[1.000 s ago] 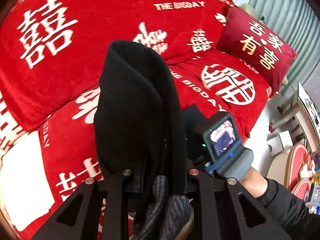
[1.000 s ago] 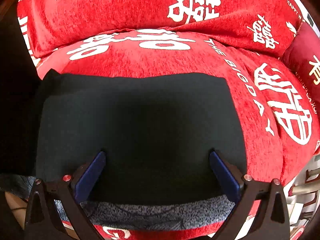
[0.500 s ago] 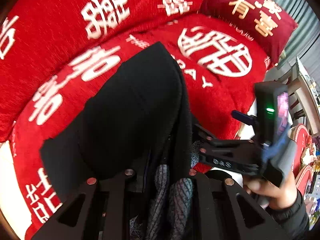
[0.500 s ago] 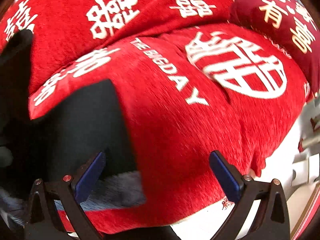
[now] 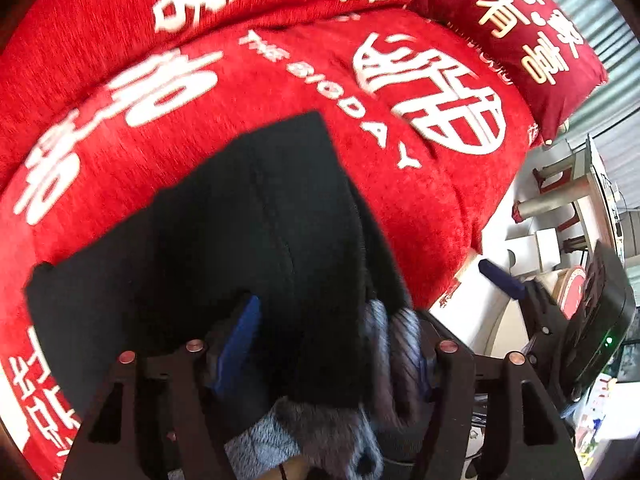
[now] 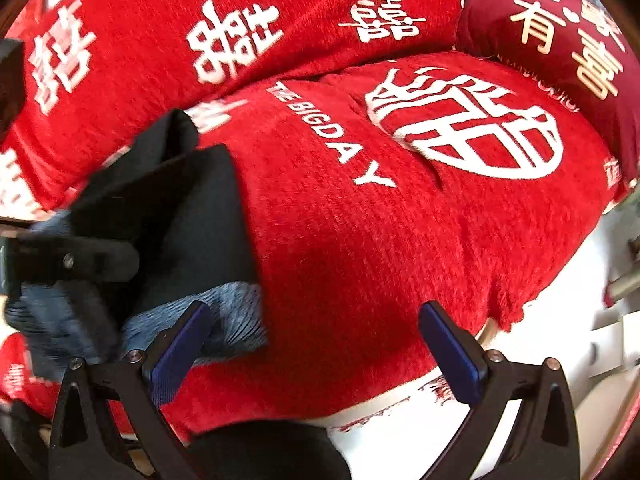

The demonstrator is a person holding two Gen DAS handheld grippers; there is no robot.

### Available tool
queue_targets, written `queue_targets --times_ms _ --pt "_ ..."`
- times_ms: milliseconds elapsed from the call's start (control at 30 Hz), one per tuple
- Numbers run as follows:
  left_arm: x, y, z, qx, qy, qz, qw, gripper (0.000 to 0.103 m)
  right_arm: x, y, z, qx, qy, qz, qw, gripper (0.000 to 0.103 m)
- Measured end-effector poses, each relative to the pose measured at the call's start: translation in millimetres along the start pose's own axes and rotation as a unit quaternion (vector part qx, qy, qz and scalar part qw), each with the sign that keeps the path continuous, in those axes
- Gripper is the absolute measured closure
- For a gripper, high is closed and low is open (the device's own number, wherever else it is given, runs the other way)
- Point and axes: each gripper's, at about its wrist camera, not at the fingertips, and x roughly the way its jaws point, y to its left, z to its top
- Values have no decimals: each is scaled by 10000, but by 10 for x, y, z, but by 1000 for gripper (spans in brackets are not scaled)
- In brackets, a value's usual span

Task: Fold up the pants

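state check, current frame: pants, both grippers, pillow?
pants: black, folded over, lying on the red sofa cover, grey lining showing at the near edge
left gripper: jaws partly apart with pants fabric between them; grip cannot be confirmed
right gripper: open, holding nothing, over the cover beside the pants
pillow: dark red, propped at the sofa's far right corner

A red sofa cover [image 6: 360,248] with white lettering is lying spread; a dark red cushion [image 6: 560,40] is leaning at its right end.
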Motion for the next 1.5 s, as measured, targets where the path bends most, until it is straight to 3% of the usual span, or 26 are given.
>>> queue_targets --times_ms 167,233,300,400,500,567,600,633,667,733,833,900,967,1067,1133,1167,1267,1333,1433,1500 --pt "-531 105 -122 -117 -371 -568 9976 35 -218 -81 -29 248 -260 1116 9931 0" --pt "-736 264 -214 -217 -703 -495 9961 2 -252 -77 -14 391 -368 1706 9839 0" --pt "-877 492 -332 -412 -1076 30 9933 2 -168 -23 11 384 -273 2040 9778 0" --pt "-911 854 -489 -829 -1110 351 9897 2 86 139 47 183 104 2059 9784 0" --pt "-842 1247 -612 -1432 -1014 498 9832 2 249 349 89 -162 170 1771 9839 1" --pt "-759 1441 -688 -1736 -970 616 9781 2 283 483 107 -456 196 1813 9822 22" --pt "-676 1519 -733 -1863 -894 724 9757 2 323 566 119 -646 280 1696 9830 59" --pt "-582 1592 -772 -1979 -767 808 9739 2 376 621 135 -735 420 1645 9827 73" --pt "-474 1674 -788 -2112 -577 852 9720 2 385 655 164 -763 439 1583 9835 75" --pt "-317 1816 -831 -2397 -295 604 9685 2 295 722 245 -906 338 1491 9841 84" --pt "-421 1899 -852 -2638 -619 352 9619 2 110 618 386 -625 -18 1522 9864 85" --pt "-510 1927 -812 -2621 -828 581 9597 2 186 486 425 -376 -34 1279 9911 85" --pt "-490 1968 -774 -2617 -805 862 9579 2 455 402 394 -253 339 1014 9940 84" --pt "-388 2054 -731 -2585 -616 882 9600 2 490 371 388 -145 276 1021 9943 74" --pt "-427 2107 -753 -2692 -657 779 9577 2 396 396 448 -211 255 759 9966 51" --pt "-457 2120 -760 -2737 -692 761 9563 2 331 398 465 -250 133 645 9975 48" --pt "-532 2147 -690 -2834 -851 886 9511 2 55 484 615 -461 -529 274 9972 35" --pt "-525 2208 -606 -2928 -837 882 9484 2 -37 672 724 -821 -834 265 9928 24" --pt "-481 2194 -442 -2938 -850 765 9490 2 113 1134 856 -1653 -701 397 9829 22" --pt "-401 2141 -327 -2775 -773 1076 9516 2 349 1399 923 -2040 -447 616 9760 22"
